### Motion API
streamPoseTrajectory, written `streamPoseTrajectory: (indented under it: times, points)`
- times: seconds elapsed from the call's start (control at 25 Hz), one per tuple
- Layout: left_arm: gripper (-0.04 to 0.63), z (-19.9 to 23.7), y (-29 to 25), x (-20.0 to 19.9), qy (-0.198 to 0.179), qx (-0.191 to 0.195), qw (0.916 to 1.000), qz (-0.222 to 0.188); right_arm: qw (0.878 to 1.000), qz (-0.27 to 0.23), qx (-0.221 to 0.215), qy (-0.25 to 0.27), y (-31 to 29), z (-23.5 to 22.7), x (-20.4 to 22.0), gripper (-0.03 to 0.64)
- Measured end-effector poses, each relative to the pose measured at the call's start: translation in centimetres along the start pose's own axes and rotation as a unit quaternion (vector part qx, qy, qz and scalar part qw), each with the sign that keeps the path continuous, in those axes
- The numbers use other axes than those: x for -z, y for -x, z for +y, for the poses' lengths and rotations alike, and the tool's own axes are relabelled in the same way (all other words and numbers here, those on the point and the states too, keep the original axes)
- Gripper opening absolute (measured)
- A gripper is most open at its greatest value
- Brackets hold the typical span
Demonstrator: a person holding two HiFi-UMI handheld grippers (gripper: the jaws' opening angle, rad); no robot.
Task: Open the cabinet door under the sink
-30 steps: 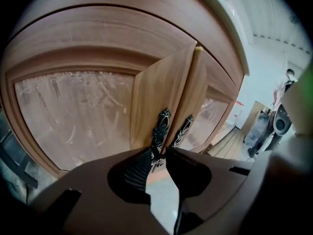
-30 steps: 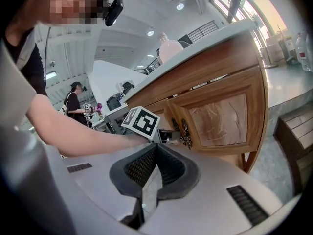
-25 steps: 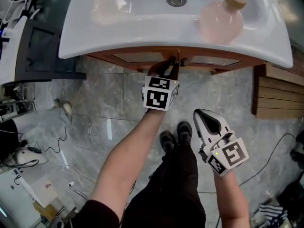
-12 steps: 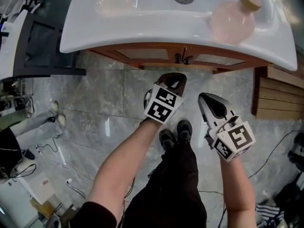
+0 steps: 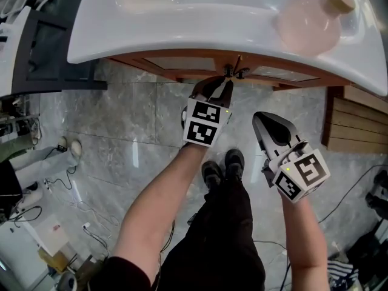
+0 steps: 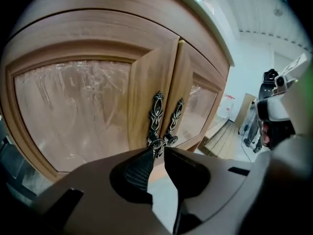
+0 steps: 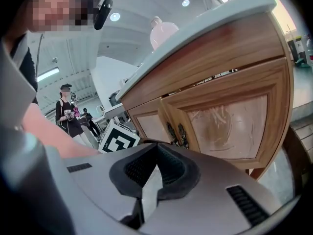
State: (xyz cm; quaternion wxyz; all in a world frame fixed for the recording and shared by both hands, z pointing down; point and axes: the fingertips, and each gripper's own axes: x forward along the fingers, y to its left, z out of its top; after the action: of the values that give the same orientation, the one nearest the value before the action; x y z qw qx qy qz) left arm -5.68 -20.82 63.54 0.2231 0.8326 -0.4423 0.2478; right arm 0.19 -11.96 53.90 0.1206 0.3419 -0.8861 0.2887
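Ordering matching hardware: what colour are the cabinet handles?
The handles are dark, blackish metal; left gripper view.

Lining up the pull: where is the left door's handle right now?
The left door's handle is at the centre of the left gripper view, on that door's inner edge, right beside the right door's matching handle and below the sink rim.

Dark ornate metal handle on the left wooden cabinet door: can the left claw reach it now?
Probably yes. The left claw, jaws just opened further, has the lower end of the dark ornate metal handle at its tips; nothing blocks it.
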Motion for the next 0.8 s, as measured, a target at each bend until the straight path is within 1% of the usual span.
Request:
streamPoseTrajectory:
  times: [0.08, 0.12, 0.2, 0.36, 0.4, 0.48, 0.64, 0.76, 0.8]
  points:
    - [0.113, -0.3, 0.0, 0.1, 0.001, 0.005, 1.0, 0.001, 1.0, 0.004, -0.003, -0.002, -0.1, 0.1, 0.2, 0.014]
    - [0.124, -0.3, -0.1, 0.1, 0.004, 0.004, 1.0, 0.002, 1.0, 0.004, -0.004, -0.004, -0.1, 0.1, 0.3, 0.014]
    - [0.126, -0.3, -0.3, 0.0, 0.012, 0.0, 0.9999, 0.003, 1.0, 0.005, -0.005, -0.006, 0.0, -0.1, 0.4, 0.014]
    - [0.123, 0.0, -0.3, 0.0, 0.015, -0.016, 0.9998, 0.001, 1.0, 0.005, -0.005, -0.008, 0.2, -0.3, 0.4, 0.014]
    - [0.142, 0.2, -0.3, -0.2, 0.023, -0.021, 0.9995, -0.004, 1.0, 0.005, -0.005, -0.009, 0.2, -0.3, 0.4, 0.014]
    - [0.161, 0.5, -0.4, -1.0, 0.042, -0.023, 0.9988, -0.014, 1.0, 0.004, -0.006, -0.011, 0.4, -0.4, 0.5, 0.014]
    - [0.169, 0.1, -0.9, -1.6, 0.057, -0.021, 0.9982, -0.004, 1.0, 0.005, -0.006, -0.018, 0.6, -0.6, 1.0, 0.014]
    - [0.172, 0.2, -1.0, -1.6, 0.094, -0.018, 0.9954, -0.001, 1.0, 0.004, -0.006, -0.024, 0.7, -0.7, 1.1, 0.014]
    - [0.172, 0.2, -1.1, -1.6, 0.098, -0.017, 0.995, -0.001, 1.0, 0.004, -0.006, -0.025, 0.7, -0.8, 1.2, 0.014]
